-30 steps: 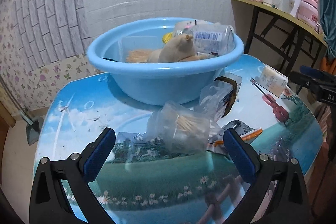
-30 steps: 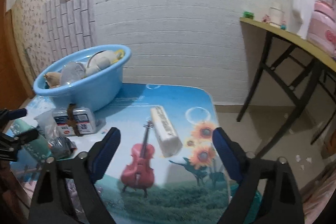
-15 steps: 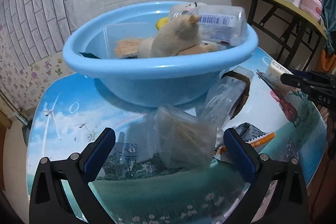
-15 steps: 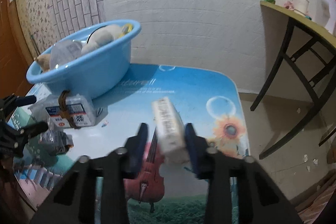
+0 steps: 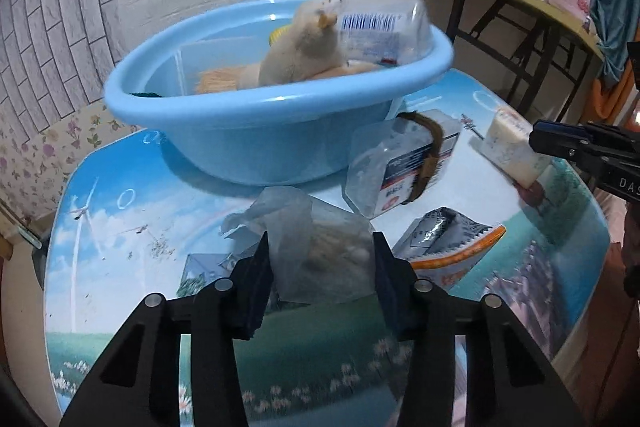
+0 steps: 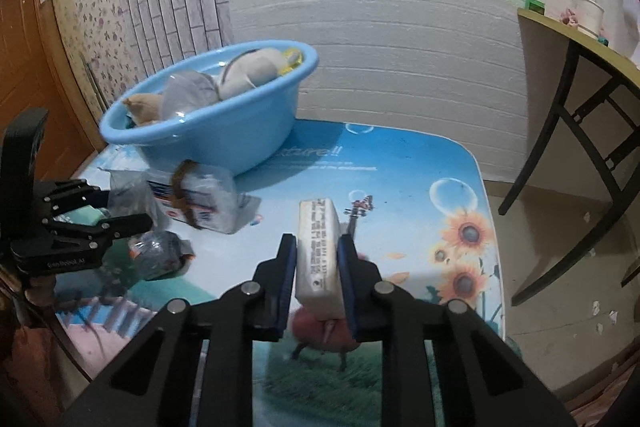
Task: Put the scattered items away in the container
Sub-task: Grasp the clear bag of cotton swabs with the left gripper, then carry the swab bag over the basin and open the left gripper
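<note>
Crinkled clear plastic was what I had between the jaws of the left gripper (image 5: 322, 261): a thin bag (image 5: 320, 255) with something pale and loose inside, lying on the printed table (image 5: 120, 211) just in front of the blue basin (image 5: 256, 131). The jaws were closing on it, and the pads already touched both sides of the film. I judged this bag as light and very soft, also slippery, so the hold should be on the filled middle part and not on the empty corner, which could slide out.

On the other side, the right gripper (image 6: 318, 269) was pressed firmly on a white wrapped block (image 6: 318, 251), taken across its narrow sides at the near end. It looked stiff and a little heavy for its size, so I thought a grip nearer the middle would tilt less. The basin was already well filled with a plush toy (image 5: 304, 51) and a clear bottle (image 5: 380, 27).
</note>
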### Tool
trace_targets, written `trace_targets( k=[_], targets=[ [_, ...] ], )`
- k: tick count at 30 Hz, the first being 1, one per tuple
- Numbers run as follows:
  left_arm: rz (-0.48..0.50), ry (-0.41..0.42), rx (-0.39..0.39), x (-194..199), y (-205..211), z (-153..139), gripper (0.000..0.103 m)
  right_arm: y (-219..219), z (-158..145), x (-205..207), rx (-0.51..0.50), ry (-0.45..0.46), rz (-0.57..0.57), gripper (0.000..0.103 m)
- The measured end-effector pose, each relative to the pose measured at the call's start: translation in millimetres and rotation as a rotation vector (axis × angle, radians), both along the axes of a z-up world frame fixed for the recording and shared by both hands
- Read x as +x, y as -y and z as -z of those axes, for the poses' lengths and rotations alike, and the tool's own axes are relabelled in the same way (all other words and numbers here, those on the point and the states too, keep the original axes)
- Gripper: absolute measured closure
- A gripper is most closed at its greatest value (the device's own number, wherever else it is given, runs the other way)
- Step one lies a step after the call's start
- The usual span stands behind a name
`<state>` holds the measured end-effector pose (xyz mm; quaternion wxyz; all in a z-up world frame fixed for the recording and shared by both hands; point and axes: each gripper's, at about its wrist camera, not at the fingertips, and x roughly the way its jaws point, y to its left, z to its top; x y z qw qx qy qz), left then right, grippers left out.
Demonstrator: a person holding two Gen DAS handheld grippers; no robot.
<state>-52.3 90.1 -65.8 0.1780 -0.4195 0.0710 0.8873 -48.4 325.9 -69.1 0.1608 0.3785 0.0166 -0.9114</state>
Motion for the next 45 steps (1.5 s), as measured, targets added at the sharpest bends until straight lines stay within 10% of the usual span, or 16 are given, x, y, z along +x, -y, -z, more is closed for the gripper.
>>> trace_targets(
  k=[45],
  targets=[
    [-0.150,-0.219,0.149,45.5,63.4,-86.0,0.058,70.6,-73.3,50.4,-0.129,-0.209,-0.185,0.082]
  ],
)
